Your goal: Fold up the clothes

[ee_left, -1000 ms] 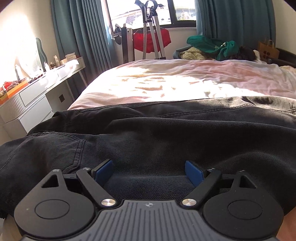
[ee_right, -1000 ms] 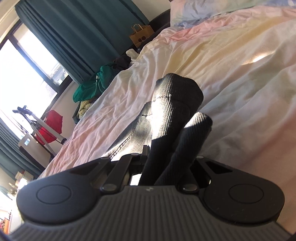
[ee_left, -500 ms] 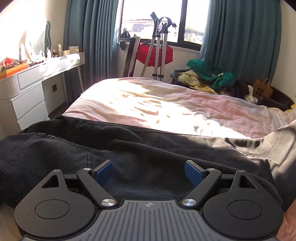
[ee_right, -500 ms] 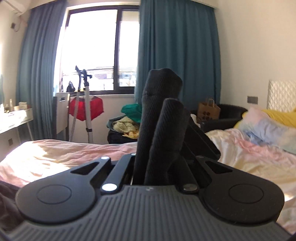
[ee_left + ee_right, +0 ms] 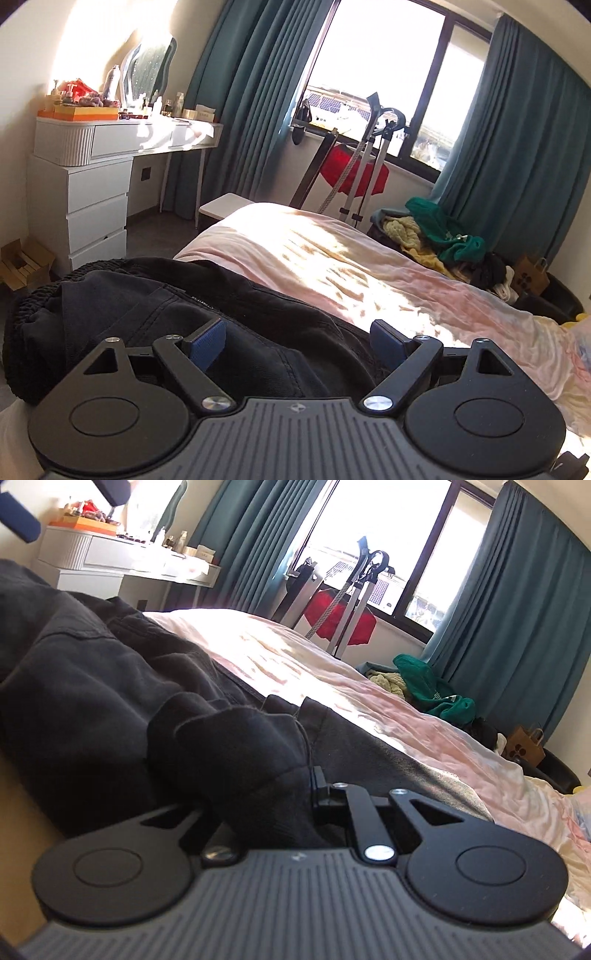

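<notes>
Black trousers (image 5: 155, 314) lie across the near edge of the bed (image 5: 332, 266), their gathered waistband at the left. My left gripper (image 5: 295, 343) hovers over them, open, its blue pads (image 5: 205, 345) wide apart with only cloth lying below. In the right wrist view my right gripper (image 5: 273, 797) is shut on a bunched end of the black trousers (image 5: 92, 683), which covers its fingertips. That end is held low over the rest of the garment. The left gripper's blue pads (image 5: 18, 517) show at the top left of that view.
A white dresser (image 5: 81, 192) with clutter on top stands at the left, a cardboard box (image 5: 22, 262) on the floor beside it. Beyond the bed are a stand with a red cloth (image 5: 354, 173), a heap of clothes (image 5: 443, 232), a paper bag (image 5: 532, 277) and teal curtains.
My right gripper swung the trouser end from the pillow side across the bed and down onto the rest of the garment. My left gripper rose, rolled and stayed open.
</notes>
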`<state>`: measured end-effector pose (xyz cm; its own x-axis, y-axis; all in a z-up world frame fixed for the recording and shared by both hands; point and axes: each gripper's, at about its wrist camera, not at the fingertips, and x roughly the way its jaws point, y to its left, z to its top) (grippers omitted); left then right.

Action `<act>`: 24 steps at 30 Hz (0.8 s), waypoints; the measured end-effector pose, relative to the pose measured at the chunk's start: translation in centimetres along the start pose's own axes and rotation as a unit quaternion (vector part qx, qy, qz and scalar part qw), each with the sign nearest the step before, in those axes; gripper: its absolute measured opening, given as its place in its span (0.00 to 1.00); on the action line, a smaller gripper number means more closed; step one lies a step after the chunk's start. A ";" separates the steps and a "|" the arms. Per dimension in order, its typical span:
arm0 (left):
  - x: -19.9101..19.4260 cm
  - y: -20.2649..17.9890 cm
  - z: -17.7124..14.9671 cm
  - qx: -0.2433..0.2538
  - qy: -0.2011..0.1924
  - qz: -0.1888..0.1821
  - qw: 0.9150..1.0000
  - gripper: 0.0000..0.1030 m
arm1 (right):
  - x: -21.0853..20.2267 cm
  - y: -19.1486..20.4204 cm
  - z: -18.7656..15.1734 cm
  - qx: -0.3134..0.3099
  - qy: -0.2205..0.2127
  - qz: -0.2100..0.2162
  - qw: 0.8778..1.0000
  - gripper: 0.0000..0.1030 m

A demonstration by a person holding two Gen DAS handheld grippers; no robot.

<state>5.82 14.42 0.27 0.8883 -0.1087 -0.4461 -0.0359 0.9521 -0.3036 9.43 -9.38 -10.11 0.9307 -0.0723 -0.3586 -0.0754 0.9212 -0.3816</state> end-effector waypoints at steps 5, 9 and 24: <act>0.2 0.8 0.1 -0.019 0.003 -0.017 1.000 0.85 | -1.7 1.2 1.1 -0.030 -0.022 0.013 0.999 0.10; 1.1 -0.6 -0.7 0.004 0.012 -0.028 1.000 0.85 | -1.2 2.5 1.1 -0.042 -0.012 0.019 0.999 0.10; 3.8 -5.9 -5.3 0.086 0.044 -0.107 0.990 0.84 | -5.6 -4.3 1.0 0.116 -0.020 0.217 0.969 0.77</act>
<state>7.00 6.83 -4.08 0.8236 -0.3306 -0.4608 0.2340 0.9383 -0.2548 4.92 -12.60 -5.61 0.8423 0.3519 -0.4083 -0.3852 0.9229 0.0008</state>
